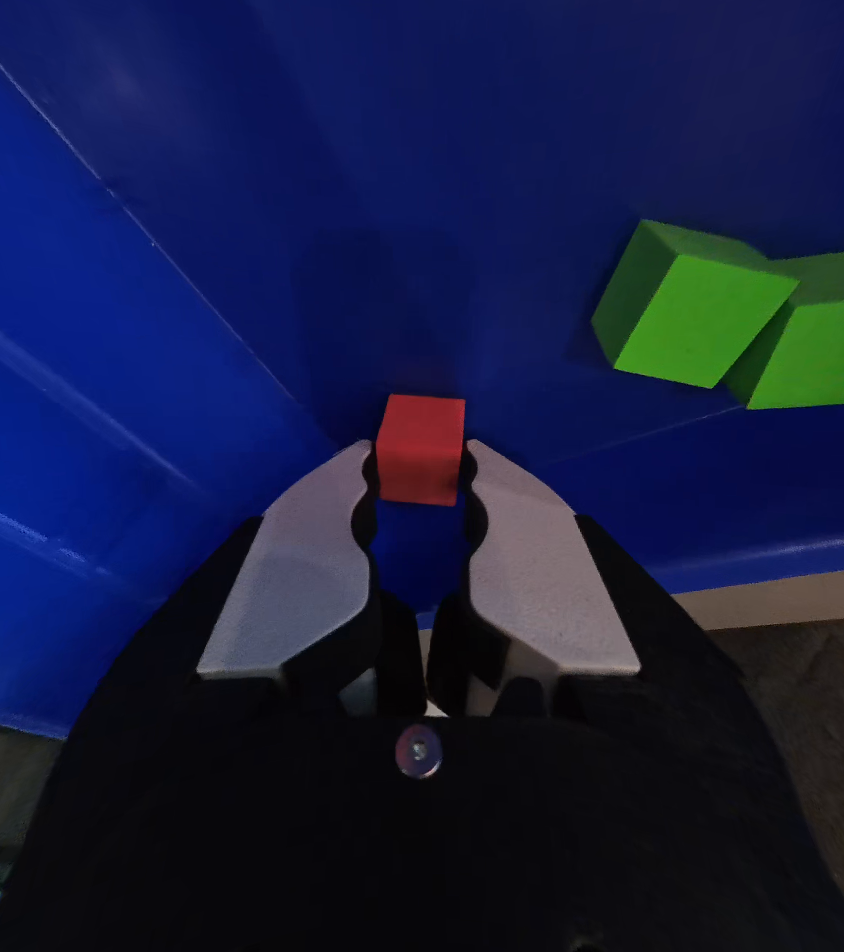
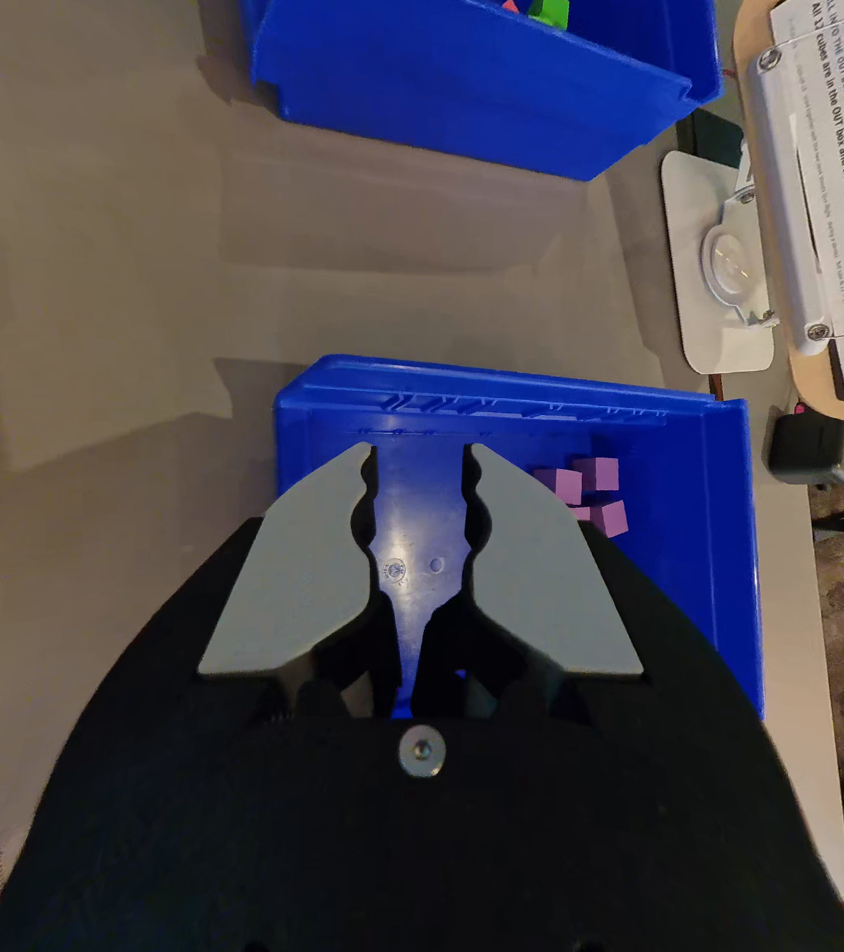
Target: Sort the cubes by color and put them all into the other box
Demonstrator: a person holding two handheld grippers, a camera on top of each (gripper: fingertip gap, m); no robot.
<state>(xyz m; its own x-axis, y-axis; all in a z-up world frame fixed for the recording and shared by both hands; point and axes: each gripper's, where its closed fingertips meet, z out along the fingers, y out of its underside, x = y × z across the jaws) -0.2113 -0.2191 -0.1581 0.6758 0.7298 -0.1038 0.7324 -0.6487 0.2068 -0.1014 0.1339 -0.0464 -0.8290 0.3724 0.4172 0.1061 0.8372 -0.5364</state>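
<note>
The left gripper (image 1: pixel 419 453) pinches a red cube (image 1: pixel 419 449) between its grey fingertips, inside a blue bin (image 1: pixel 152 360); whether the cube rests on the bin floor is hard to tell. Two green cubes (image 1: pixel 749 319) lie touching each other to its right. The right gripper (image 2: pixel 420 453) hangs spread and empty over a nearer blue bin (image 2: pixel 719 515) holding purple cubes (image 2: pixel 590 489), with another bin (image 2: pixel 461 87) well apart on the beige table (image 2: pixel 100 257)
</note>
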